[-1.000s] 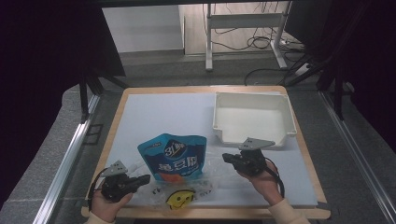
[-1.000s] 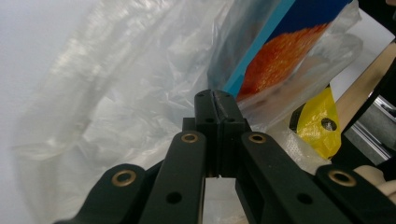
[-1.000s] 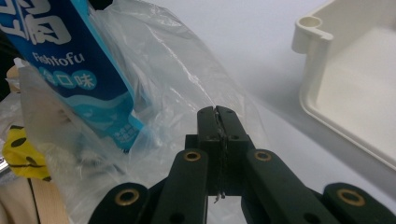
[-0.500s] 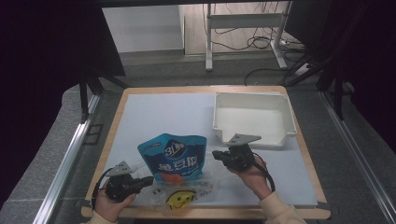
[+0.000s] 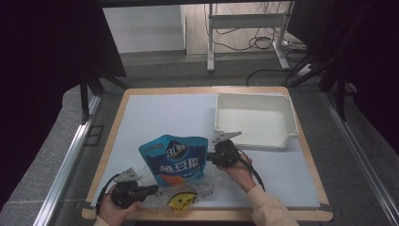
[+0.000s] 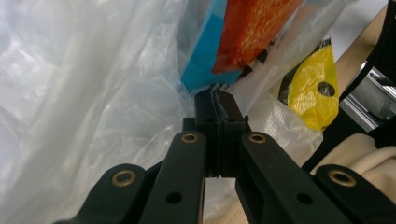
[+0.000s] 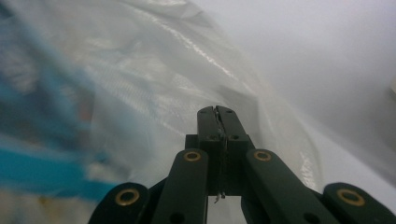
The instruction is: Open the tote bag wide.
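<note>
A blue snack pouch [image 5: 175, 157] lies tilted on the white mat, its lower end inside a clear plastic bag [image 5: 200, 186] with a yellow smiley print [image 5: 181, 201]. My left gripper [image 5: 154, 189] is at the front left, shut on the bag's film beside the pouch's bottom corner [image 6: 201, 70]. In the left gripper view [image 6: 215, 95] the jaws stand pressed together with crumpled film at their tip. My right gripper [image 5: 210, 157] is at the pouch's right edge. Its jaws [image 7: 217, 109] are shut with a sliver of film in the seam, and the bag [image 7: 154, 70] billows beyond them.
An empty white tray [image 5: 288, 117] stands at the back right of the mat, just behind my right gripper. The wooden table edge [image 5: 207, 215] runs along the front. Desk legs and cables [image 5: 263, 42] are on the floor beyond.
My right gripper has moved left from the open mat to the pouch's right edge. The left gripper has shifted slightly right along the bag's front.
</note>
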`<state>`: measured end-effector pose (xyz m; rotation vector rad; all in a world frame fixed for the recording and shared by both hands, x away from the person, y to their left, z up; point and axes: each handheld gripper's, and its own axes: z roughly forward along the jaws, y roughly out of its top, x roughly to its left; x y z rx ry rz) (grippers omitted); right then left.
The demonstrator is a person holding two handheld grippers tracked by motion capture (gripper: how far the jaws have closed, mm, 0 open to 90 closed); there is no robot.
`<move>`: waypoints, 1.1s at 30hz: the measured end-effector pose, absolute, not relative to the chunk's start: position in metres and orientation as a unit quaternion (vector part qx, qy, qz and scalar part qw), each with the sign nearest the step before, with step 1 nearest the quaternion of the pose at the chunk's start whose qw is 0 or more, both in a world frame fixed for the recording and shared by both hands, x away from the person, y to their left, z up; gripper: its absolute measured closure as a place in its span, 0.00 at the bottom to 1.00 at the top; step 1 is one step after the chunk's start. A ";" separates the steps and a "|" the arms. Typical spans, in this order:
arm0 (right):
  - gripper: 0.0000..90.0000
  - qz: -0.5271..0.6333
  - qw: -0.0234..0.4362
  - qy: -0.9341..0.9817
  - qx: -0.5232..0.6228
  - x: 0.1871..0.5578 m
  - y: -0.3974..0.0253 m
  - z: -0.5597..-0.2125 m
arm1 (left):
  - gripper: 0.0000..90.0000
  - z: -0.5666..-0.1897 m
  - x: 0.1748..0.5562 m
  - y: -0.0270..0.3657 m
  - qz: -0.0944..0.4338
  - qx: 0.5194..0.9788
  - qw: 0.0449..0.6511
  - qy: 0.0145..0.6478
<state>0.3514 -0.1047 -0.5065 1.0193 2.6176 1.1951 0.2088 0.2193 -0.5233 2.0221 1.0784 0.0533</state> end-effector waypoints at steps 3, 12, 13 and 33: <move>0.99 0.380 0.062 0.853 0.352 0.360 -0.100 -0.510 | 1.00 -0.526 0.208 0.219 0.013 0.808 0.408 0.426; 0.99 0.371 0.083 0.846 0.375 0.371 -0.099 -0.516 | 1.00 -0.531 0.201 0.217 -0.006 0.816 0.398 0.418; 0.99 0.370 0.082 0.844 0.378 0.375 -0.098 -0.516 | 1.00 -0.531 0.201 0.218 -0.008 0.817 0.396 0.418; 0.99 0.441 0.092 0.821 0.350 0.330 -0.128 -0.471 | 1.00 -0.498 0.190 0.241 0.043 0.772 0.473 0.423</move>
